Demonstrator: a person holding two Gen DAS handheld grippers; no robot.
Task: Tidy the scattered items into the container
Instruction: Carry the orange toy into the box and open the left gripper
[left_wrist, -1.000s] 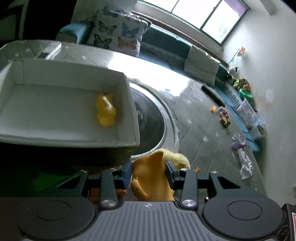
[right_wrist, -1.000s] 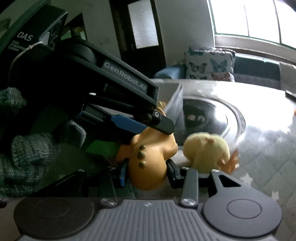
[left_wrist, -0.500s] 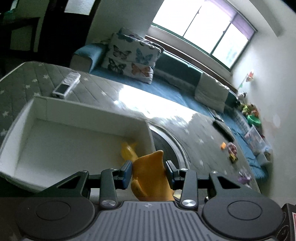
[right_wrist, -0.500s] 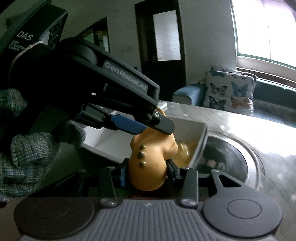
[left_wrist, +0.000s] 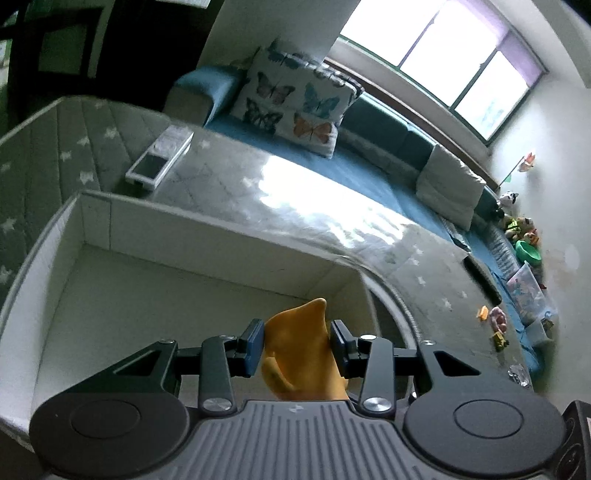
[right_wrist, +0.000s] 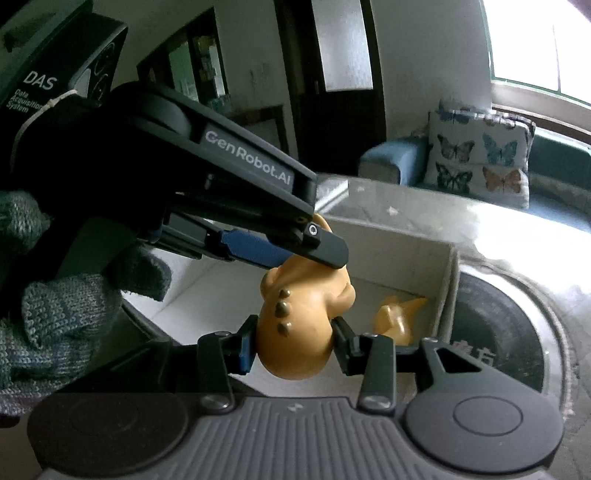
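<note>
Two grippers pinch a single orange rubber toy dinosaur (right_wrist: 301, 328) above a white open box (left_wrist: 207, 236) on a quilted, star-patterned table cover (left_wrist: 55, 147). Right gripper (right_wrist: 293, 343) clamps the toy's spiked, rounded body between its pads; left gripper (left_wrist: 297, 341) grips the narrower tail end, seen in the right wrist view reaching in from the upper left, held by a hand in a grey knit glove (right_wrist: 48, 306). Another yellow toy (right_wrist: 397, 317) lies inside the box near its right wall. Just beside the box sits a dark round inset (right_wrist: 495, 332). Beyond it, a white remote (left_wrist: 159, 160), a butterfly cushion (left_wrist: 295, 99) on a blue sofa, and small toys (left_wrist: 496, 321) far right
</note>
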